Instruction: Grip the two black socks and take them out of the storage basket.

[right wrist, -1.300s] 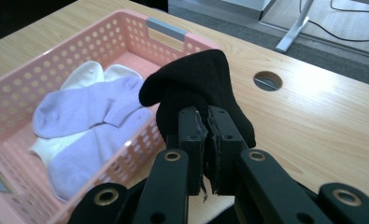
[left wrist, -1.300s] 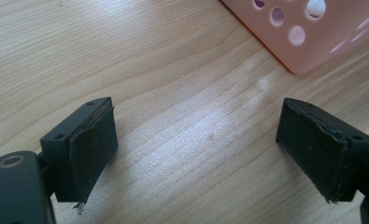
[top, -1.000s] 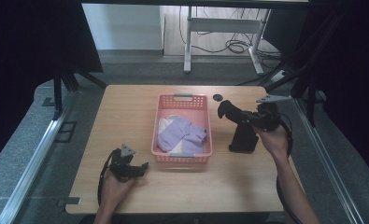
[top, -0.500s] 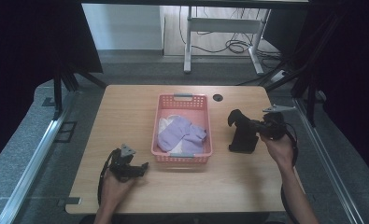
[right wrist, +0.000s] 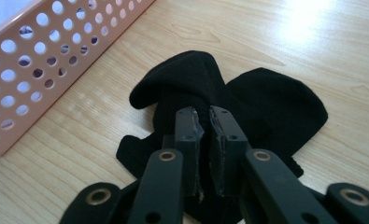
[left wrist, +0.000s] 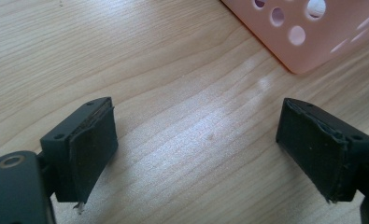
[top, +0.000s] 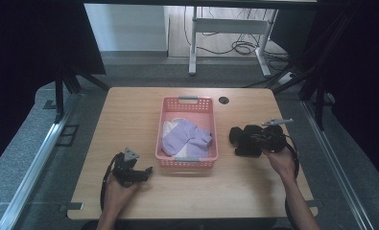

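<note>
On the wooden table (top: 129,115), the pink perforated basket (top: 187,103) holds lilac socks (top: 184,136), and the black sock (right wrist: 247,102) lies bunched on the tabletop just right of it. The right gripper (right wrist: 205,122) has its jaws nearly together, pinching a fold of the black sock, having just eased apart slightly. The left gripper (left wrist: 196,149) rests near the basket's front left corner, jaws spread wide over bare wood, holding nothing.

The basket (top: 186,135) is salmon pink, its walls patterned with rows of round holes. Inside it lie lilac socks (top: 187,136) over a white cloth (top: 170,128). Right of the basket sits a plain black sock (right wrist: 229,98). The counter (top: 129,110) beneath the basket is pale wood with a wavy grain. Both claws, left (left wrist: 196,149) and right (right wrist: 204,140), are matt black.
</note>
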Tool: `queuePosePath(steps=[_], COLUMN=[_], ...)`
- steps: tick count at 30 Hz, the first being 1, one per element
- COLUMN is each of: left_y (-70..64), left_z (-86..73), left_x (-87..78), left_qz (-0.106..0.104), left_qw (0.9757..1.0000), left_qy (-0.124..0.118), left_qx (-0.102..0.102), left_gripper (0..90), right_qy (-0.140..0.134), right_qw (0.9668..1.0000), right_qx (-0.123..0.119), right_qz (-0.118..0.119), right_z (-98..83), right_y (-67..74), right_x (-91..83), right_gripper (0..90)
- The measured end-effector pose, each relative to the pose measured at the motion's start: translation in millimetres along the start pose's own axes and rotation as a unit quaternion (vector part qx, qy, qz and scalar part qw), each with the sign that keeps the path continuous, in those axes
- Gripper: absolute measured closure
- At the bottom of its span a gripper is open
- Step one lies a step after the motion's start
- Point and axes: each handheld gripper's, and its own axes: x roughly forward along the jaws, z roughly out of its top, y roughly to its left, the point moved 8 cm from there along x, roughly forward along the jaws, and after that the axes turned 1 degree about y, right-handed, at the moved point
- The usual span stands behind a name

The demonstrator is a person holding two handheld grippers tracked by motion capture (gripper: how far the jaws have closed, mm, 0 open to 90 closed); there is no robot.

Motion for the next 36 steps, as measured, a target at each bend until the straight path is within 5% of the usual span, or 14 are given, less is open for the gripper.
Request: queuePosePath(steps=[7,23,36], left_y=[0.0,-0.1,-0.2], left_z=[0.0,0.0,0.1], left_x=[0.0,0.0,0.0], left_qz=[0.0,0.0,0.0], left_qw=[1.0,1.0,1.0], left_qy=[0.0,0.0,0.0], left_qx=[0.0,0.0,-0.001], left_gripper=[12.2,12.2,12.2], right_qy=[-0.005,-0.03,-0.027], right_qw=[0.9999,0.9992,0.999], right_qx=[0.012,-0.015,-0.037], right_qz=[0.011,0.024,0.005], right_z=[4.8,0.2,-30.4], right_y=[-0.5,14.7,28.4], right_x=[-8.4,-28.9,-31.1], right_gripper=[59.3,20.4,13.6])
